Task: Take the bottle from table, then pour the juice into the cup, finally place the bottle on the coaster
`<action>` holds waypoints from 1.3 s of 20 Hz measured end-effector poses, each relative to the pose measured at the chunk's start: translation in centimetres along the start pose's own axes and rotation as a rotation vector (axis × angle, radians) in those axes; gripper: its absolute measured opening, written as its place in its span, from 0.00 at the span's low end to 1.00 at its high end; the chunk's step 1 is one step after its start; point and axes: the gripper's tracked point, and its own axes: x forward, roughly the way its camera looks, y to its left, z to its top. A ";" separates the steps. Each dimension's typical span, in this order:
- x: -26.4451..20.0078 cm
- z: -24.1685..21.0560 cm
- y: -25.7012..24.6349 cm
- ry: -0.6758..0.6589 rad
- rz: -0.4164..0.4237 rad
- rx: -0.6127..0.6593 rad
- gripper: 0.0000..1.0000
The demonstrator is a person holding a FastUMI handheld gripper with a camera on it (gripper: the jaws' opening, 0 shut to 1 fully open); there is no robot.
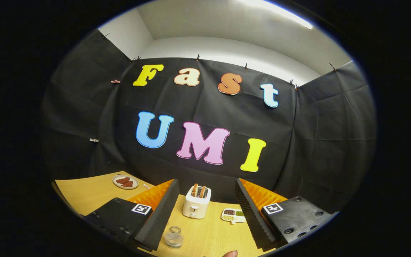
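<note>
The tool (pixel 205 217) hung wide open, holding nothing. A glass jar (pixel 173 237) stood half cut off between its fingers; toast sat in the toaster (pixel 196 206) beyond.

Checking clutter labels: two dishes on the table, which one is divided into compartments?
The white dish just right of the toaster, between the open gripper's fingers. It holds separate greenish and dark fillings. The other plate, far left, is round with brown pieces.

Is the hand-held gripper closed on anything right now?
No. The hand-held gripper is open, its fingers spread wide over bare table, with the toaster beyond them and a small jar beside the left finger.
</note>
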 end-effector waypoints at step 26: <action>-0.4 -28.5 10.4 0.319 0.076 0.102 0.98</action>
